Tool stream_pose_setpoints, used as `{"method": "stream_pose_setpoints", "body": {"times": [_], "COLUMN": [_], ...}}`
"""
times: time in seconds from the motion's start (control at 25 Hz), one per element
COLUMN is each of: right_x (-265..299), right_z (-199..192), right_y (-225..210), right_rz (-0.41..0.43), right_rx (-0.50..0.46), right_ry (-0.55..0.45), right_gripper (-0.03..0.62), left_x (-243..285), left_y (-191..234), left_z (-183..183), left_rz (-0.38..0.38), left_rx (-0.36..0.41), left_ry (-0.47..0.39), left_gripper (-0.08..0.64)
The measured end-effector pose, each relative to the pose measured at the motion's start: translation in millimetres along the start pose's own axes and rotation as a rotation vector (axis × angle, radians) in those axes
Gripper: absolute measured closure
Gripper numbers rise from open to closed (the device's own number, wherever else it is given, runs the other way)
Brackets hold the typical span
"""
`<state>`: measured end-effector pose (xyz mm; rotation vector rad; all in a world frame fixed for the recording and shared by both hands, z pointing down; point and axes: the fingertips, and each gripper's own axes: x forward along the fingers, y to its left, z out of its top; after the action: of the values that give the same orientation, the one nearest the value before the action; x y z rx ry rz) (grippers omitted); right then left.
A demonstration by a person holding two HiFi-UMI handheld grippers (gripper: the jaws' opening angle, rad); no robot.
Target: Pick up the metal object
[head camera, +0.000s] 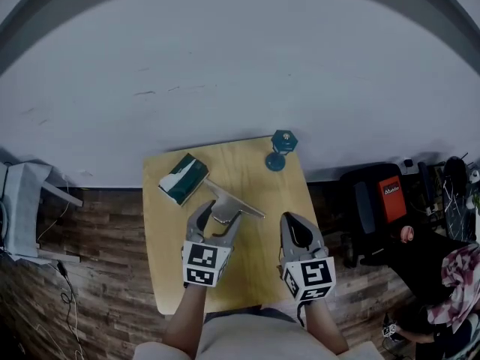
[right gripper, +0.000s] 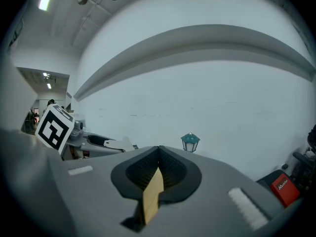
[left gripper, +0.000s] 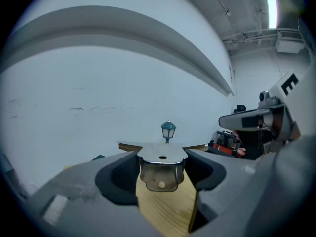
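Jaws first, and we start on the left: the left gripper [head camera: 217,222] has its two jaws spread wide, and between them sits the metal object [left gripper: 161,158]. It is a flat steel plate with a small hole in it, and a bent tab with a pale rivet hangs below the plate. In the left gripper view the plate spans the whole gap and its two sides meet the dark pads, so we call that a wide grip on the metal. From the head view we see a long thin blade of the same piece sticking out past the jaw tips, running slantwise over the wooden table [head camera: 259,175]. We cannot tell from here whether the piece is clear of the wood.

Over to the right gripper [right gripper: 159,149]: its jaws are brought together, tips meeting. Nothing is between them, only a thin sliver of tabletop showing through the slit lower down. It hangs over the near right part of the table, well apart from the metal piece.

Beyond the left gripper lies a green-and-white box [head camera: 184,178], tilted, just beside the end of the blade; what is inside it we cannot see. At the far right corner stands a small teal lantern [head camera: 283,148], upright.
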<state>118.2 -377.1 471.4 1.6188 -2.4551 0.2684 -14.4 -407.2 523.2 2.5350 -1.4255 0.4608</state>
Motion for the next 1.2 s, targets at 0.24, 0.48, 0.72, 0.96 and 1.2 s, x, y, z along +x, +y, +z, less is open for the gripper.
{"method": "stream_pose_setpoints", "body": {"times": [0.24,0.48,0.72,0.96,1.2], "right_x": [-19,-43,-68,-93,-116], "right_z": [15,28,41,51,59], "right_y": [7,11,15,19,21], "right_rz": [0.000,-0.016,-0.039,-0.062,-0.091], "right_rx": [-0.020,-0.035,-0.053,-0.072,-0.091], "right_ry": [-0.043,-0.086,-0.134,-0.173,-0.202], "right_gripper": [0.591,0.591,0.591,0.591,0.591], "left_x": [-34,-62,-88,-116,-141], "left_y": [-6,-14,-24,-30,-36], "left_z": [16,32,46,56,68], "left_rz": [0.036,0.067,0.088,0.112,0.129], "left_rx": [-0.021,-0.013,-0.005,-0.013,-0.009], "left_ry": [-0.050,-0.107,-0.163,-0.214,-0.266], "left_gripper": [0.265,0.265,0.265,0.265,0.265]}}
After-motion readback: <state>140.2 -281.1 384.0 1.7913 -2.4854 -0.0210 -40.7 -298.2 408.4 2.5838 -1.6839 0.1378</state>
